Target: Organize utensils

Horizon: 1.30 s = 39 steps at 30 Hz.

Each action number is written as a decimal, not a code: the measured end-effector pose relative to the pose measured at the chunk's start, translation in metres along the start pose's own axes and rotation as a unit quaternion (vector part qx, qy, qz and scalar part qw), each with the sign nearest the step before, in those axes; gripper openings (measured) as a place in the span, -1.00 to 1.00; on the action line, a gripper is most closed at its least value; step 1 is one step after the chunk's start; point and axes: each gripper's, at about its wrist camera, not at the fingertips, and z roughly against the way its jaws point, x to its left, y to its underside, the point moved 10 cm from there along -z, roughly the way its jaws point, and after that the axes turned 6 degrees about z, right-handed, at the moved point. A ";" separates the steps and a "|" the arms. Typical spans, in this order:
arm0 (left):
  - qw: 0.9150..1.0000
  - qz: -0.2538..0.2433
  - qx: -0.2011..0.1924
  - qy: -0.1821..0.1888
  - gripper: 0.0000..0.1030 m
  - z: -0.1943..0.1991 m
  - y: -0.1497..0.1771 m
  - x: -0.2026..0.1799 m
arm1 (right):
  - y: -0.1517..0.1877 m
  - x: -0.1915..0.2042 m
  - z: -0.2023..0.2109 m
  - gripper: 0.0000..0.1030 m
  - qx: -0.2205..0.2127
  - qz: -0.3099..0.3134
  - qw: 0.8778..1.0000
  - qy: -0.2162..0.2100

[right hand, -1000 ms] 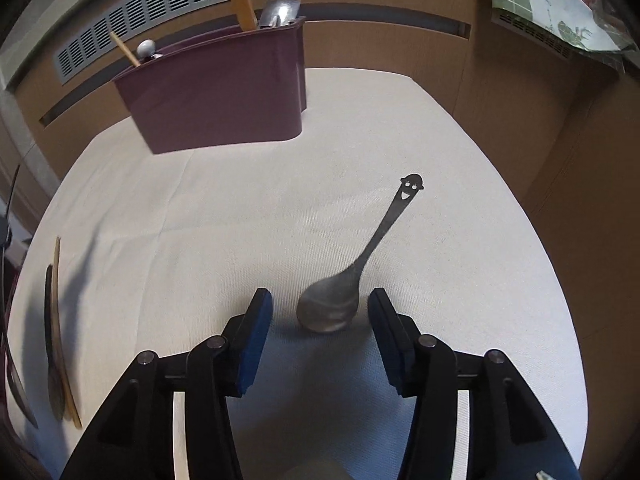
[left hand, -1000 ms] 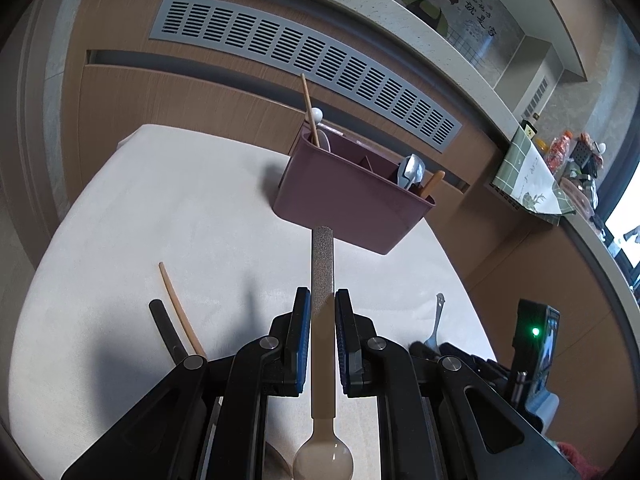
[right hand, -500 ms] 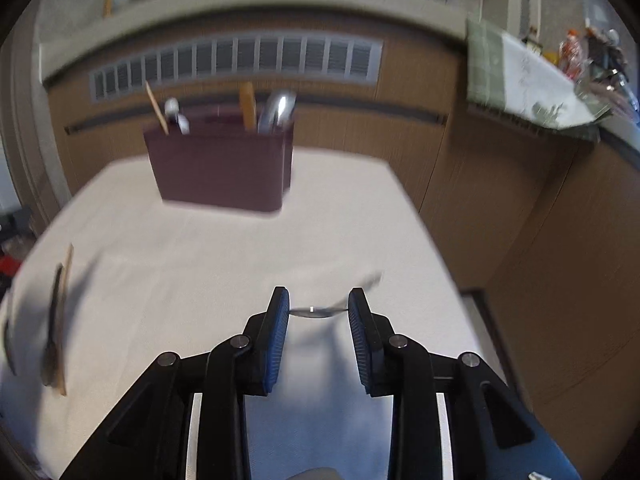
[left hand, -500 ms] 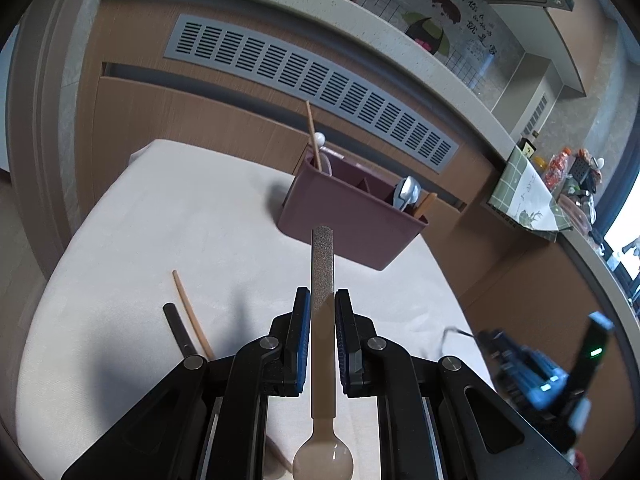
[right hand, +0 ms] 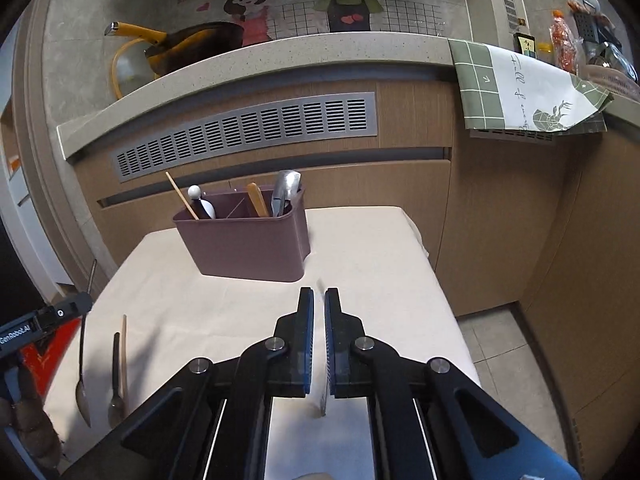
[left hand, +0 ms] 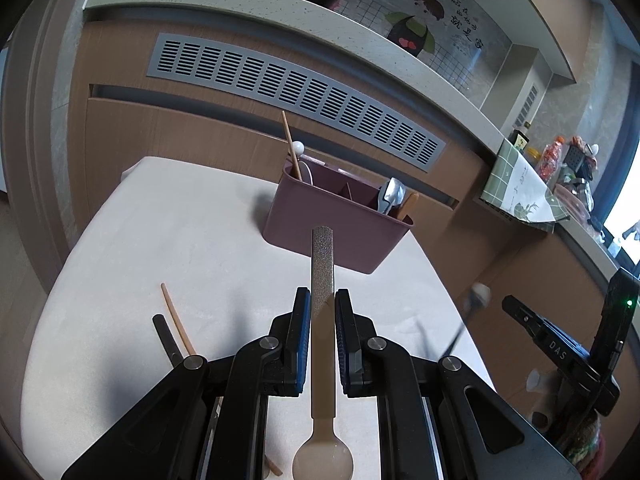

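Note:
My left gripper [left hand: 322,300] is shut on a beige spoon [left hand: 322,264]. Its glittery grey handle points toward the maroon utensil caddy [left hand: 336,236] and its bowl sits back near the camera. My right gripper [right hand: 319,300] is shut on a thin metal spoon [right hand: 324,400], seen edge-on between the pads and raised above the table. The same spoon shows blurred in the left wrist view [left hand: 478,294]. The caddy [right hand: 248,244] holds a chopstick, a white-knobbed utensil, a wooden piece and a metal spoon.
A loose chopstick [right hand: 124,356] and a black-handled spoon [right hand: 116,372] lie on the cream tablecloth [right hand: 380,264] at the left. A wooden cabinet with a vent grille [right hand: 248,136] stands behind the table. A green checked towel [right hand: 516,92] hangs off the counter. Floor [right hand: 492,344] lies past the table's right edge.
My right gripper closed on the metal spoon that lay on the cloth and rose with it, tilting up toward the caddy. My left gripper kept its hold on the beige spoon.

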 end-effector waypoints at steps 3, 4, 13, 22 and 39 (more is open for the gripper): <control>1.000 0.003 0.003 -0.002 -0.76 -0.003 0.002 0.003 | 0.005 -0.009 -0.004 -0.88 0.011 -0.003 1.000 0.006; 1.000 0.004 0.004 -0.001 -0.76 -0.003 0.002 0.004 | 0.007 -0.012 -0.007 -0.76 0.016 -0.002 1.000 0.006; 1.000 0.008 0.022 -0.006 -0.76 -0.023 0.008 0.013 | 0.059 -0.028 -0.093 -0.35 0.153 -0.004 0.988 -0.018; 0.999 0.021 0.038 -0.012 -0.76 -0.042 0.011 0.028 | 0.062 -0.001 -0.156 -0.33 0.194 0.028 0.980 -0.023; 0.999 0.021 0.035 -0.024 -0.76 -0.051 0.010 0.034 | 0.025 0.018 -0.116 -0.51 0.068 0.076 0.995 -0.004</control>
